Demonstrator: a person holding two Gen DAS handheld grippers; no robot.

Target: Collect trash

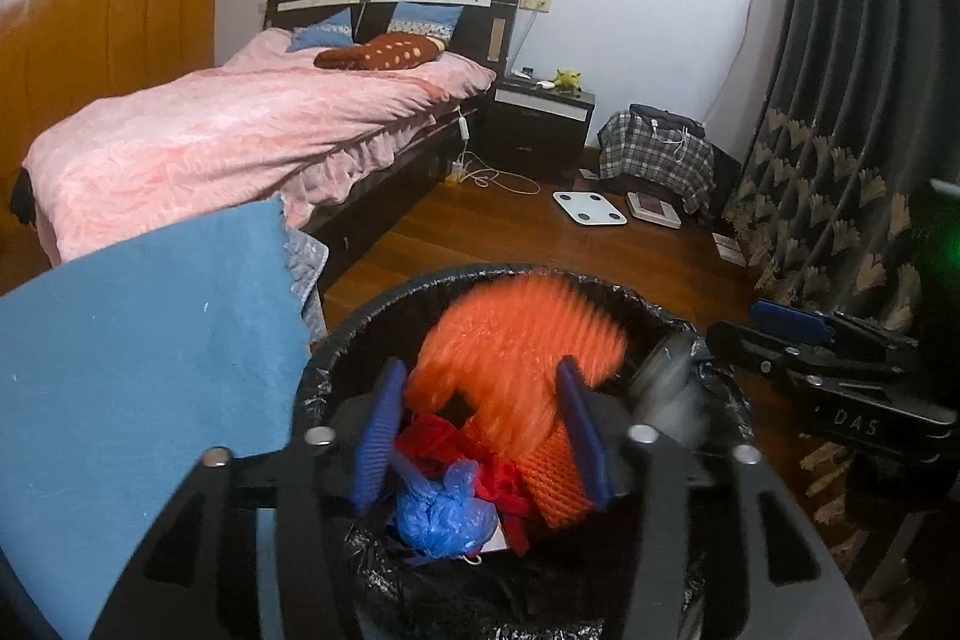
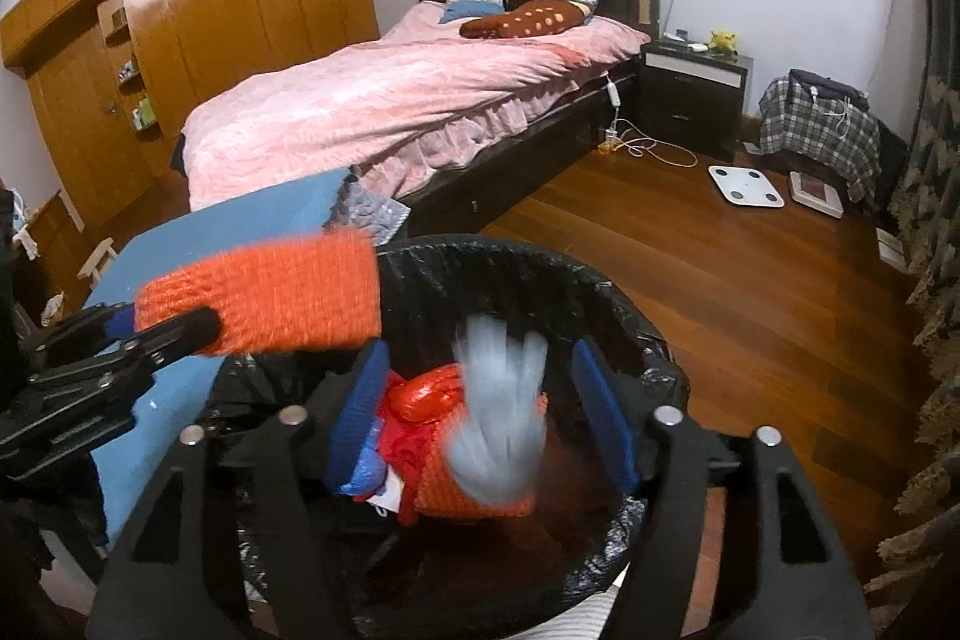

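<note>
A: What lies around the round black-lined trash bin (image 2: 606,298)?

B: A blue padded mat (image 1: 150,370) on its left side, touching the rim; a pink-quilted bed (image 2: 408,112) behind; a white bathroom scale (image 2: 746,186) on the wooden floor (image 2: 690,268) well apart; patterned dark curtains (image 1: 840,196) to the right.

A: And the tongs?

B: Both hang over the bin mouth; the left gripper (image 1: 480,424) has fingers spread, an orange ribbed foam-net sleeve (image 1: 516,340) blurred between them, gripped or loose I cannot tell; the right gripper (image 2: 486,412) gapes wide, a pale blurred wad (image 2: 498,412) between its fingers, touching neither.

A: Inside?

B: A blue crumpled plastic bag (image 1: 444,514), red plastic (image 2: 426,394), another orange net piece (image 2: 474,490); the bottom is dark.
</note>
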